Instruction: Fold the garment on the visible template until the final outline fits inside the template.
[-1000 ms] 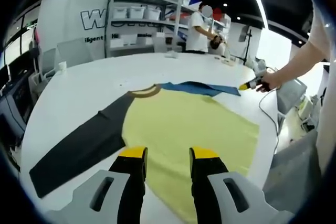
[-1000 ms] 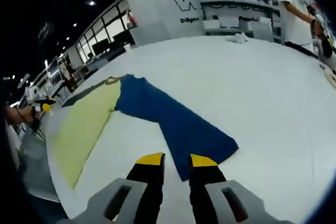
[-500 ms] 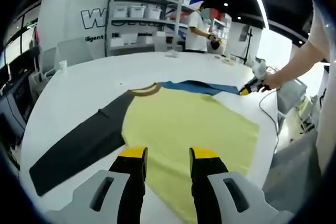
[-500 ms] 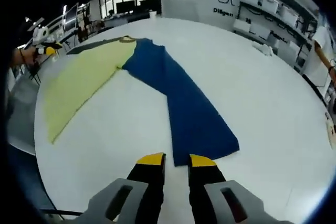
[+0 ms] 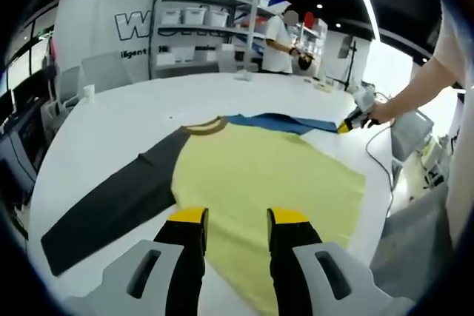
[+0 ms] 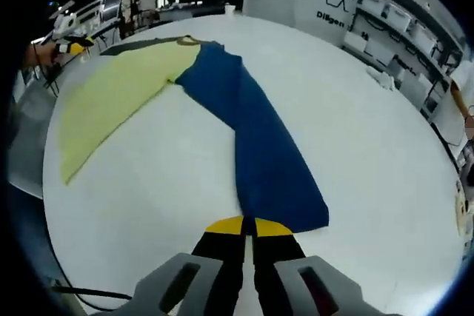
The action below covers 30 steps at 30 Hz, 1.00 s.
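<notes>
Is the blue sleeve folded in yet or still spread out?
Spread. The blue sleeve lies flat at full length across the white table, away from the yellow body; the right claw is shut at its cuff.

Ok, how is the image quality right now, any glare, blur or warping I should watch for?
Left gripper view: sharp; bright window glare at right washes out behind the person's hand; fisheye bends the white table.
Right gripper view: softer; long blue sleeve and pale yellow garment body still read clearly; room edges curve strongly.
</notes>
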{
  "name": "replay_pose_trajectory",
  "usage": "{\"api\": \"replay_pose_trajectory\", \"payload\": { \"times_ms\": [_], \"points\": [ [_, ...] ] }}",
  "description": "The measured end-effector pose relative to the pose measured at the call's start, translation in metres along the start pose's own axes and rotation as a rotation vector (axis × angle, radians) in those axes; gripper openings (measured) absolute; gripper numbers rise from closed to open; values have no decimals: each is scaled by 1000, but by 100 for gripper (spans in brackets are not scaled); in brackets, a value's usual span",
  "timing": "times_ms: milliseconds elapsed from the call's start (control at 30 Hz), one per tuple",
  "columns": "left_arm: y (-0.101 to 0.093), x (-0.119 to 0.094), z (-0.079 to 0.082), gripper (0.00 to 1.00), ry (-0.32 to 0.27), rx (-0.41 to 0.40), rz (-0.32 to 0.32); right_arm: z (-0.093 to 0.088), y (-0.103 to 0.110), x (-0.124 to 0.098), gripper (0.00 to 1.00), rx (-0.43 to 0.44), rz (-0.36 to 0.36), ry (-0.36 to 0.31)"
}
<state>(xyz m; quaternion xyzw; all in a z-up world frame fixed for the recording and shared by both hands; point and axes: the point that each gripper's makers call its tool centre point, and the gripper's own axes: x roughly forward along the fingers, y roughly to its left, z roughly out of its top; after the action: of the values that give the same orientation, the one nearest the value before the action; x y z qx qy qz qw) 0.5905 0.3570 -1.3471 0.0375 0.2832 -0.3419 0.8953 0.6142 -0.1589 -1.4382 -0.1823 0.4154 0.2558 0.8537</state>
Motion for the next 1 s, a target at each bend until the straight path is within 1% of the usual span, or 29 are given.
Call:
{"api": "replay_pose_trajectory", "payload": {
  "times_ms": [67, 133, 167, 233, 300, 333, 367, 400, 433, 467, 567, 600, 633, 700, 767, 833, 933, 1000],
  "points": [
    [0, 0, 0, 32, 1, 0, 0, 6, 1, -3, 0, 27, 21, -26],
    [0, 0, -1, 32, 2, -1, 0, 15, 3, -7, 0, 92, 53, -62],
    [0, 0, -1, 31, 4, 0, 0, 22, 5, -11, 0, 176, 89, -95],
    [0, 0, -1, 31, 4, -1, 0, 31, 4, -18, 0, 254, 131, -132],
    [0, 1, 0, 31, 4, 2, -2, 42, 4, -24, 0, 339, 182, -185],
    [-1, 1, 1, 31, 3, 2, -4, 47, 0, -29, 0, 402, 200, -208],
    [-1, 2, 2, 31, 2, 4, -5, 49, -2, -30, 0, 428, 204, -218],
    [-1, 2, 3, 31, 2, 6, -6, 62, -10, -38, 0, 511, 225, -288],
    [-1, 2, 4, 31, 2, 7, -7, 64, -12, -40, 0, 537, 230, -300],
    [-1, 3, 4, 31, 1, 8, -7, 69, -16, -45, 0, 618, 251, -323],
    [-1, 4, 5, 31, 1, 11, -9, 83, -29, -56, 0, 784, 307, -418],
    [-1, 4, 6, 31, 1, 12, -9, 83, -32, -58, 0, 824, 317, -419],
    [-1, 4, 6, 31, 1, 12, -9, 86, -36, -60, 0, 857, 330, -443],
    [-1, 3, 6, 31, 3, 14, -8, 91, -48, -64, 0, 915, 332, -491],
    [0, 3, 5, 31, 5, 13, -7, 96, -57, -66, 0, 974, 325, -524],
    [0, 3, 4, 31, 8, 14, -6, 96, -63, -64, 0, 971, 290, -527],
    [1, 3, 4, 31, 12, 15, -5, 103, -66, -59, 0, 1010, 262, -541],
    [1, 3, 4, 31, 14, 15, -4, 104, -70, -55, 0, 1030, 235, -537]
  ]
}}
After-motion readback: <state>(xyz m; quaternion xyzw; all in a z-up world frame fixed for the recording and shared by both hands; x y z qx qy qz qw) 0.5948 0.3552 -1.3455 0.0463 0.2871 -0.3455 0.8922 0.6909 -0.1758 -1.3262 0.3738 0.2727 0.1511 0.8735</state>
